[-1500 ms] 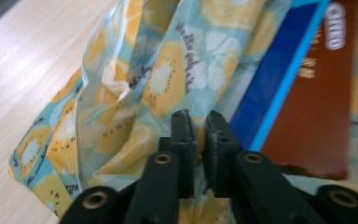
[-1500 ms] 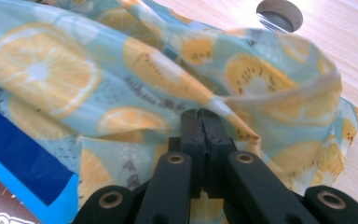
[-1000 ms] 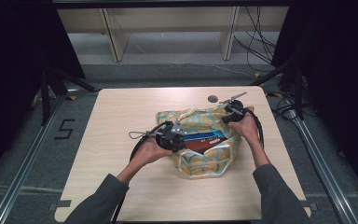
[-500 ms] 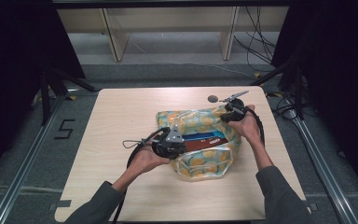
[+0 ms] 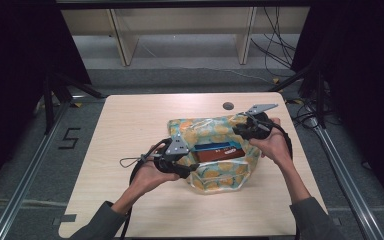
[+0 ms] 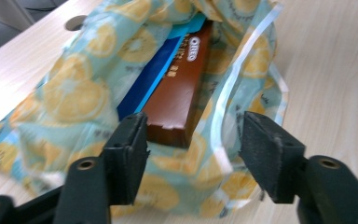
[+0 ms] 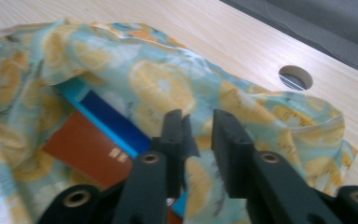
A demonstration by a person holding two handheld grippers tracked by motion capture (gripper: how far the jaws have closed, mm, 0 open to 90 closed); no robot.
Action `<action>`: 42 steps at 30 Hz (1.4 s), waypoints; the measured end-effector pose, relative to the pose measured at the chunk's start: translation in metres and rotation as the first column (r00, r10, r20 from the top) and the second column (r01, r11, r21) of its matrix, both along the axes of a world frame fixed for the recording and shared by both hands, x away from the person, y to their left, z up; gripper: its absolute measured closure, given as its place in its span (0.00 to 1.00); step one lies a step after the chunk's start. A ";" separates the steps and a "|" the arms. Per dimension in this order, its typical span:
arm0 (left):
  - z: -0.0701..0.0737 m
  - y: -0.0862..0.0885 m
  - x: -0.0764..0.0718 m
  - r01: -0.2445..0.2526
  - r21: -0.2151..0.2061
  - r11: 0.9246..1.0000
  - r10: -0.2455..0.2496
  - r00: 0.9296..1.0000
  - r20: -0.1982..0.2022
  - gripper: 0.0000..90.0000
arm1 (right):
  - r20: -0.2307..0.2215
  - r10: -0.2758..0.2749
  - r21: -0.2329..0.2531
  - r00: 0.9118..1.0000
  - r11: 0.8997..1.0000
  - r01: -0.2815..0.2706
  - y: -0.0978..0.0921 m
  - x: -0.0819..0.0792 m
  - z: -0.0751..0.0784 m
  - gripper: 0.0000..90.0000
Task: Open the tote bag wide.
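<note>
The left claw (image 5: 187, 170) stands wide at the near mouth of a thin, crinkly plastic bag (image 5: 215, 175) printed with orange slices, a flat brown-and-blue cardboard box (image 5: 220, 151) lying inside, just ahead of its jaws. The bag lies right of the pale wooden worktop's (image 5: 130, 130) middle. At the bag's far right corner the right claw (image 5: 241, 131) is narrowed, pinching a fold of the film.

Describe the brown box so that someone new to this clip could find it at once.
On the wooden table lies a lemon-print bag. In its open mouth sit two flat boxes: the brown box is nearer the person, beside a blue box.
</note>
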State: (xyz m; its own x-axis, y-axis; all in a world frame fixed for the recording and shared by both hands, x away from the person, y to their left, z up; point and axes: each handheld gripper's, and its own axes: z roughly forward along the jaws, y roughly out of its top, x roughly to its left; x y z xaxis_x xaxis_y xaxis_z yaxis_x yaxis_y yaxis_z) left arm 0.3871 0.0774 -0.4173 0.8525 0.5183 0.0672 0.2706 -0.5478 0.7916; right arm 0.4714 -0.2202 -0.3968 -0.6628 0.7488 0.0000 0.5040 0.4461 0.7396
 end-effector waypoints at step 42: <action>-0.061 0.063 -0.078 -0.187 -0.089 0.978 0.186 0.982 -0.027 0.20 | 0.030 -0.071 0.103 0.997 0.992 0.068 -0.045 -0.131 -0.050 0.41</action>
